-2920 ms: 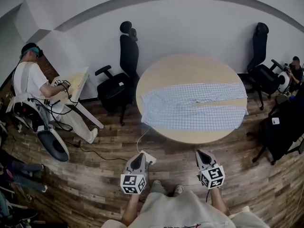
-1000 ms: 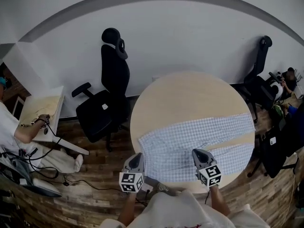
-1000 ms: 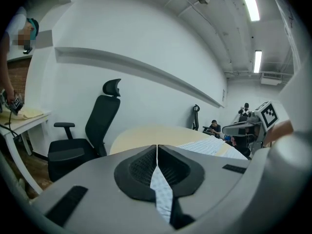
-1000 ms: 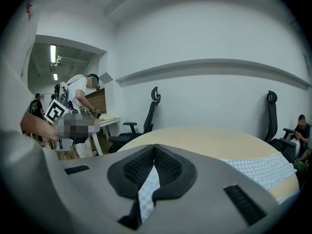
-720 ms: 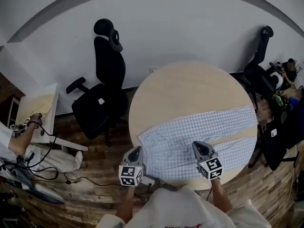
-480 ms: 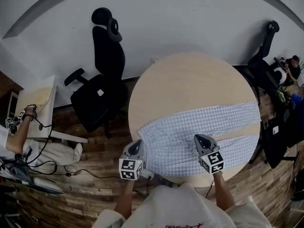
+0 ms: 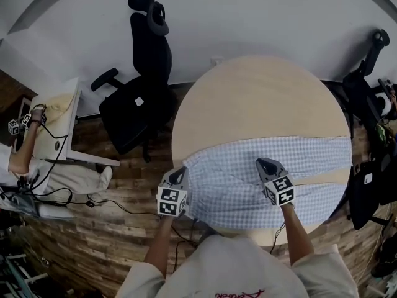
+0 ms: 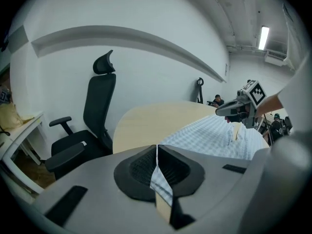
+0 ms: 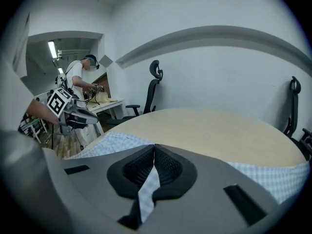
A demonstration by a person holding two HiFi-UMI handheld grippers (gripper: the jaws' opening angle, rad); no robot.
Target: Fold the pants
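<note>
Light blue checked pants (image 7: 267, 179) lie spread flat across the near half of a round wooden table (image 7: 260, 98), waist end at the left, legs running right. My left gripper (image 7: 180, 172) hovers over the pants' left end, just inside the table's left edge, jaws shut and empty. My right gripper (image 7: 265, 162) is above the middle of the pants, also shut with nothing in it. In the left gripper view the pants (image 8: 214, 136) stretch ahead with the right gripper (image 8: 228, 111) above them. The right gripper view shows the pants (image 9: 112, 143) and the left gripper (image 9: 92, 122).
A black office chair (image 7: 139, 101) stands off the table's far left side. A second black chair (image 7: 371, 64) and dark gear (image 7: 372, 188) crowd the right side. A person sits at a white desk (image 7: 59, 110) on the left. Cables trail over the wooden floor (image 7: 118, 207).
Both grippers have moved forward and down from the table's near edge to over the pants. Their jaws stayed shut. The pants have not moved.
</note>
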